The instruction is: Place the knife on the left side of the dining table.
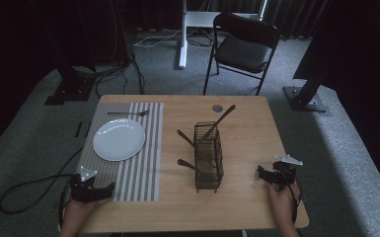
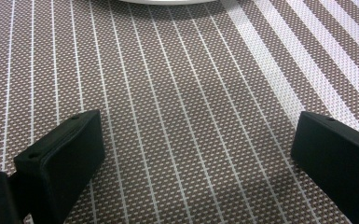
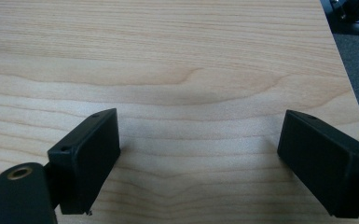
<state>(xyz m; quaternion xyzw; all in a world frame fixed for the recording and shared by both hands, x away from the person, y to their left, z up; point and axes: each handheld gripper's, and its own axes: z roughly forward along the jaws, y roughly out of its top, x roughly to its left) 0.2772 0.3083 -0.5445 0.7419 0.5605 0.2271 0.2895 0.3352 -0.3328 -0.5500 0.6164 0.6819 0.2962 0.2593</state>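
My left gripper (image 1: 98, 189) rests open at the near-left corner of the table, over the striped placemat (image 1: 143, 163). In the left gripper view its jaws stand wide apart (image 2: 196, 154) above the placemat (image 2: 168, 93), nothing between them, and the white plate's rim (image 2: 168, 1) shows at the top. My right gripper (image 1: 269, 174) sits open near the front right edge, its jaws (image 3: 200, 154) spread over bare wood (image 3: 168, 56). A white plate (image 1: 119, 139) lies on the placemat with a fork (image 1: 128, 114) beyond it. A black wire cutlery basket (image 1: 208, 157) stands mid-table holding three dark utensils (image 1: 220, 120).
A small round disc (image 1: 217, 107) is set in the tabletop behind the basket. Beyond the table stand a black chair (image 1: 247, 47) and a white stand leg (image 1: 182, 44). A cable (image 1: 34, 190) loops on the carpet at left. Grey carpet (image 3: 354, 56) lies past the table's right edge.
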